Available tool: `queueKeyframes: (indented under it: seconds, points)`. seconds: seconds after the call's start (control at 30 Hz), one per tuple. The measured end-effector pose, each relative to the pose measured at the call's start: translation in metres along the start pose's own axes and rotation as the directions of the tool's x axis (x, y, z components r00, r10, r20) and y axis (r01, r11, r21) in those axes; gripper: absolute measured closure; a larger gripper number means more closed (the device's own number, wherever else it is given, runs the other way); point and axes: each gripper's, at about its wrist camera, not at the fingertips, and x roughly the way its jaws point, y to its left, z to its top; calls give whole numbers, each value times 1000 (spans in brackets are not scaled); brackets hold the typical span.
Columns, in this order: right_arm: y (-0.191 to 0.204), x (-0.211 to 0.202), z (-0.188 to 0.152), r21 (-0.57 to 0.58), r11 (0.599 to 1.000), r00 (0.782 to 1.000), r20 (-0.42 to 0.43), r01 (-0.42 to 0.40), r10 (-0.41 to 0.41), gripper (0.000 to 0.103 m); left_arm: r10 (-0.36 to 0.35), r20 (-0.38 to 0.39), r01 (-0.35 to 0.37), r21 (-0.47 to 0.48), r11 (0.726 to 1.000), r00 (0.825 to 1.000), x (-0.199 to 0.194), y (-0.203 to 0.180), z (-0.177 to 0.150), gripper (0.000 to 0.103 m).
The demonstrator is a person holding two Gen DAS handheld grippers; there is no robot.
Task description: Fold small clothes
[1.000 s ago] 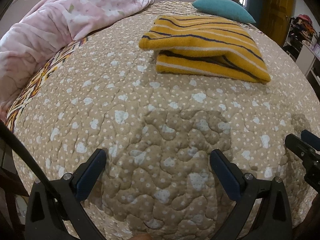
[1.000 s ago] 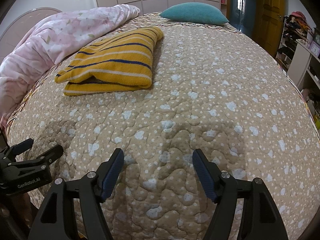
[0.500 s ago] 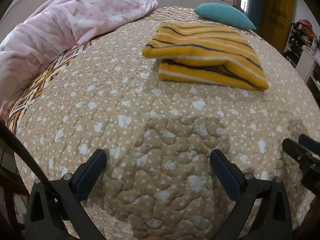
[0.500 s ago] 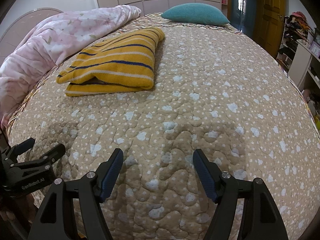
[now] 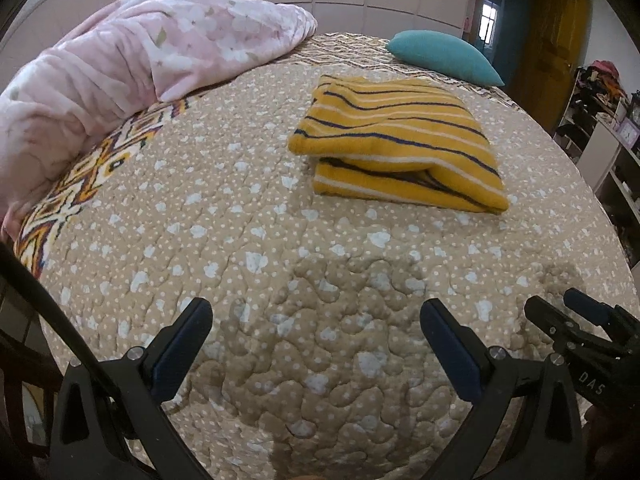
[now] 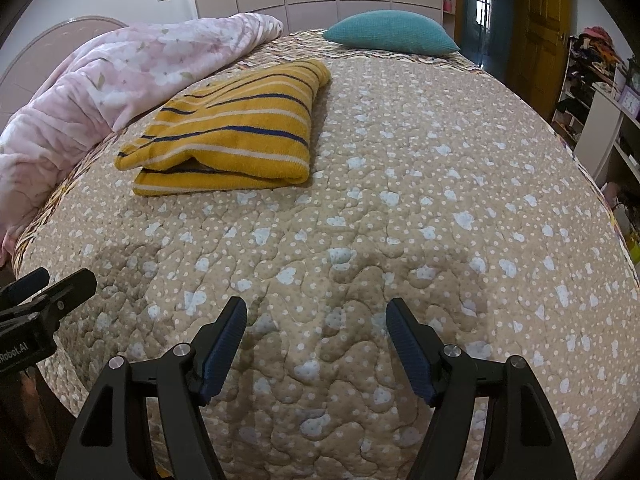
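Note:
A yellow garment with navy and white stripes [image 5: 400, 140] lies folded on the beige dotted quilt [image 5: 240, 220]; it also shows in the right wrist view [image 6: 236, 132]. My left gripper [image 5: 316, 320] is open and empty, low over the quilt's near edge, well short of the garment. My right gripper [image 6: 316, 316] is open and empty, also near the front edge, to the right of the garment. Each gripper shows at the side of the other's view.
A pink floral blanket [image 5: 132, 64] is bunched along the left side of the bed. A teal pillow [image 6: 390, 32] lies at the far end. Shelves with clutter [image 6: 600, 80] and a yellow door [image 6: 540, 20] stand at the right.
Both grippers have drawn back and tilted up slightly; the folded garment looks a little farther away. The garment has not moved and both grippers stay open.

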Motion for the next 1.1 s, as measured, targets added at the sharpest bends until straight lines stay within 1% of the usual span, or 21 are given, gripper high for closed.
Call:
queueKeyframes:
  seconds: [0.1,0.57,0.9,1.1]
  points:
    - [1,0,0,-1,1000,1000,-1,1,-1,26,-8,-5,8,-3,1000,1000,0,0,0,0]
    - [7,1,-1,-14,1000,1000,-7,-1,1,26,-7,-21,6,-7,1000,1000,5,1,-2,0]
    - [9,3,-2,-21,1000,1000,-7,-2,2,26,8,-28,-8,5,1000,1000,11,0,-6,0]
    - [13,-1,-2,-26,1000,1000,9,-8,9,26,7,-39,-7,2,1000,999,13,0,-6,0]
